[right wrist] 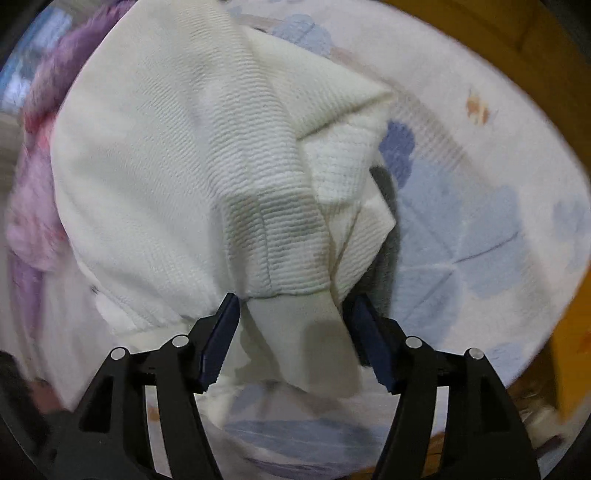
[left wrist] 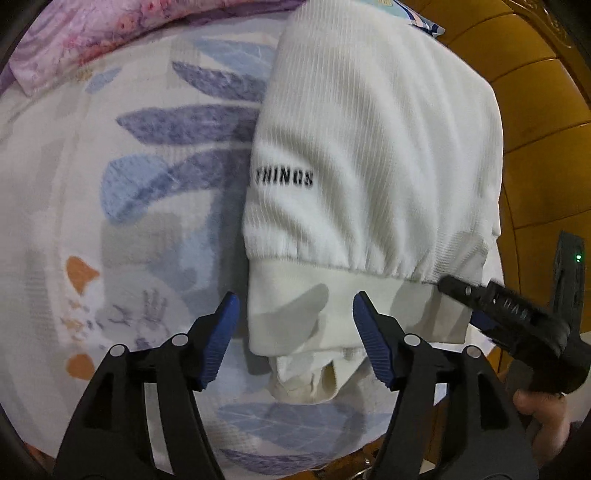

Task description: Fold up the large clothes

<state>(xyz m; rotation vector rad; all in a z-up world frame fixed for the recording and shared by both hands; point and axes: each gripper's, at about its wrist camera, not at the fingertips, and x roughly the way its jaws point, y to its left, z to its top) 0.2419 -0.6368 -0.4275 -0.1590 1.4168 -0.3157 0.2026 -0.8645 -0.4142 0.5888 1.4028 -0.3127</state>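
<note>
Left wrist view: white ribbed sweatshirt [left wrist: 369, 147] lies folded on the bed sheet [left wrist: 129, 203], leaf-printed in blue and grey; only "THINGS" of its black lettering reads, the rest is lost round the folded left edge. Its hem band [left wrist: 332, 306] faces the camera, with bunched layers beneath that are hard to sort out. Left tongs [left wrist: 295, 336] stand spread wide, blue pads either side of the hem band, grasping nothing. Right tongs [left wrist: 461, 295] enter from the right, tips at the hem's right corner; this view does not show their state. A bare hand [left wrist: 543, 417] is partly cut off at lower right. Pink floral bedding [left wrist: 92, 33] at the top left, amber wooden headboard [left wrist: 535, 110] on the right. Right wrist view: blurred by motion. Right tongs [right wrist: 293, 339] spread wide, a smooth flap of the sweatshirt [right wrist: 184, 147] hanging between the pads unclamped. Bed sheet [right wrist: 480, 221] to the right; pink bedding [right wrist: 33, 206] smeared on the left.
</note>
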